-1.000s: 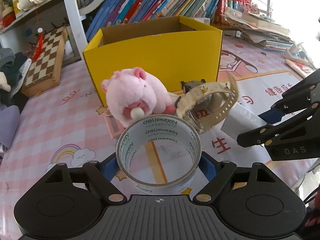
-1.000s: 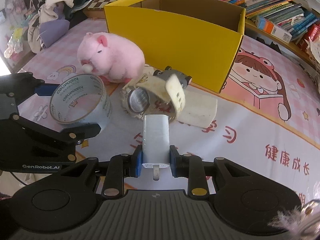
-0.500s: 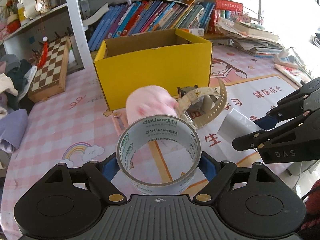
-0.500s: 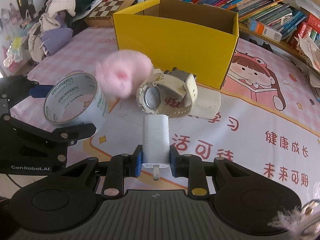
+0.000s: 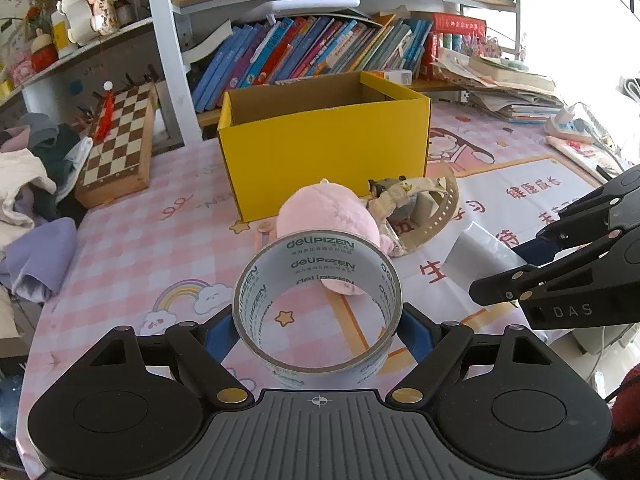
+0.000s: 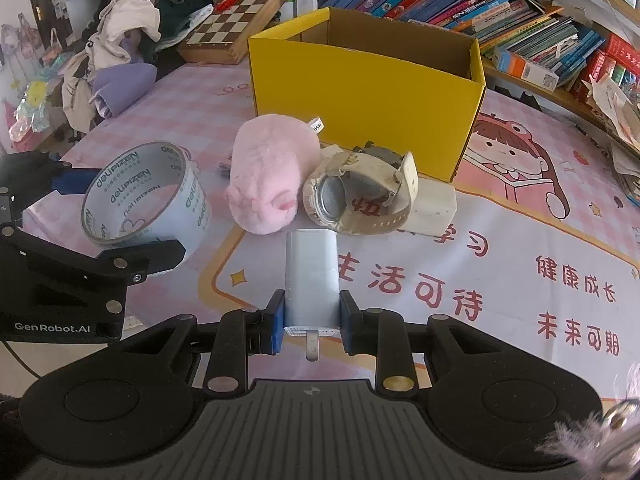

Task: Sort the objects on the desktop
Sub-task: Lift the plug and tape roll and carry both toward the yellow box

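Observation:
My left gripper (image 5: 318, 330) is shut on a clear tape roll (image 5: 256, 300), held above the table; the roll also shows in the right wrist view (image 6: 144, 196). My right gripper (image 6: 312, 314) is shut on a white charger plug (image 6: 311, 276), which shows in the left wrist view (image 5: 480, 260). A pink plush pig (image 6: 268, 176) lies on its side on the table in front of an open, empty yellow box (image 6: 360, 92). A beige wristwatch (image 6: 360, 196) rests against the pig and on a white block (image 6: 432, 208).
A chessboard (image 5: 116, 148) and a pile of clothes (image 5: 28, 184) lie at the left. A bookshelf with books (image 5: 320, 52) runs behind the box. Papers and a power strip (image 5: 572, 124) lie at the far right.
Both grippers have lifted and pulled back from the box with their objects. The plush pig has tipped over from upright onto its side.

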